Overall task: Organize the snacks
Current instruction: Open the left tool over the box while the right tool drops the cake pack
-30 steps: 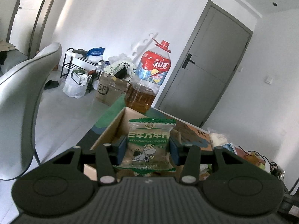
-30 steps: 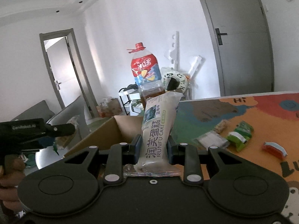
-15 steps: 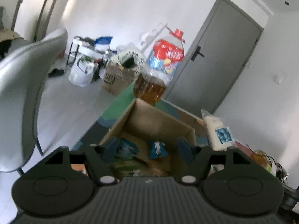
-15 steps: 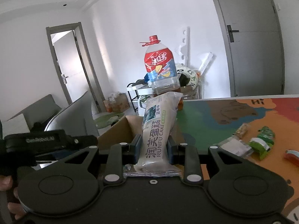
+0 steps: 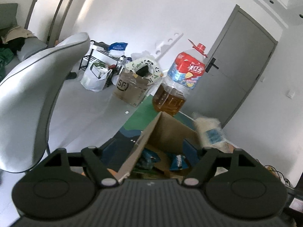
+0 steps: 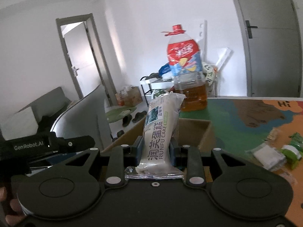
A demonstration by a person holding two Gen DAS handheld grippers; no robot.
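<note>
The right gripper (image 6: 155, 150) grips a cake packet (image 6: 161, 134) upright above the cardboard box (image 6: 191, 132), while the left gripper (image 5: 149, 157) hangs wide and unladen over the box.

The right tool (image 6: 156, 152) is matt black plastic with ribbed housing; the cake packet (image 6: 161, 132) in it is glossy, crinkled plastic film. At 12 o'clock the cardboard box (image 6: 191, 132) looks rough, matt brown, the oil bottle (image 6: 186, 75) clear shiny plastic. The table (image 6: 246, 113) wears a smooth printed mat.
</note>
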